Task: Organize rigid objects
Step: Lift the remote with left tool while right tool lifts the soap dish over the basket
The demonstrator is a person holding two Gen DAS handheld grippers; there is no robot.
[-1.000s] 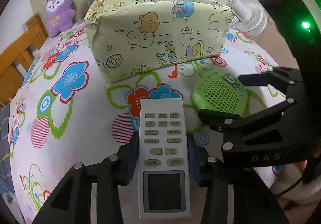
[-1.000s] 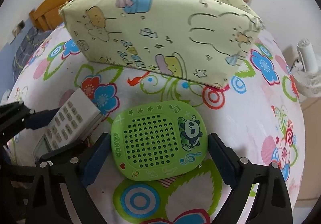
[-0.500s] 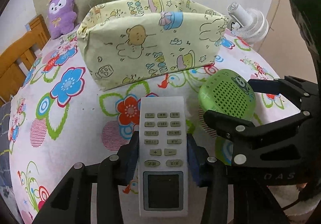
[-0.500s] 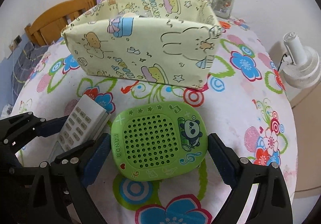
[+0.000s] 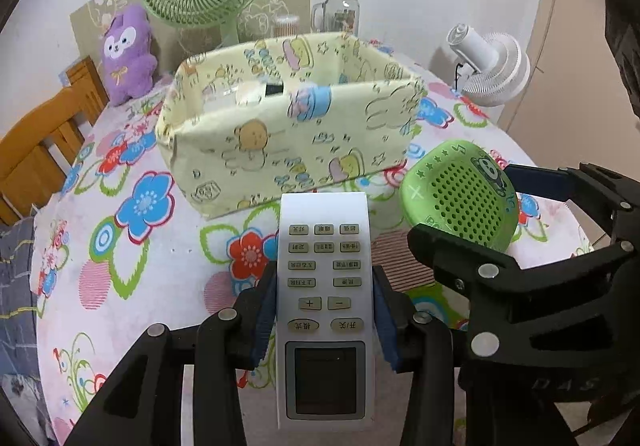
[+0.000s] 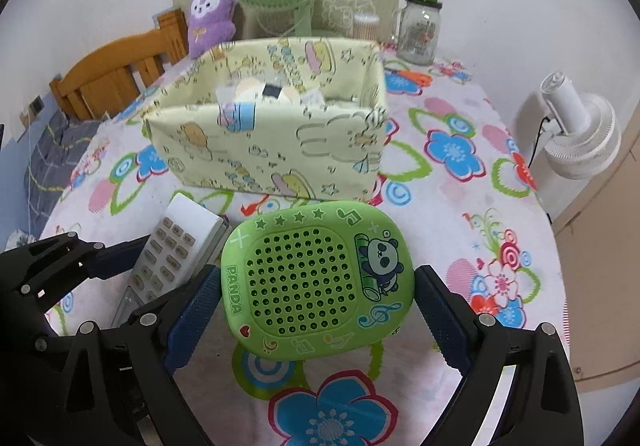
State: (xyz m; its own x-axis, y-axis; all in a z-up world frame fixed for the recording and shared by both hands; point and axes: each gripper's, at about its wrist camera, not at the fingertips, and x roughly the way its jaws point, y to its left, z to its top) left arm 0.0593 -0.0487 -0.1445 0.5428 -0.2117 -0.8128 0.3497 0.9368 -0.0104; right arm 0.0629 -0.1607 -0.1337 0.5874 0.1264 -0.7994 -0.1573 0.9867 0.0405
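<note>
- Left wrist view: your left tool [image 5: 325, 320] clamps one white remote [image 5: 325, 298] by its long sides, above the flowered desk [image 5: 120, 246]. You see one fabric box [image 5: 288, 142], two fans and one purple plush. Your right tool [image 5: 496, 222] carries one green speaker [image 5: 460, 202] beside it.
- Right wrist view: your right tool [image 6: 318, 294] stands wide, pads pressed on the speaker [image 6: 316, 278]. Only here its PANDA lettering reads; the remote [image 6: 172, 254] shows edge-on.
</note>
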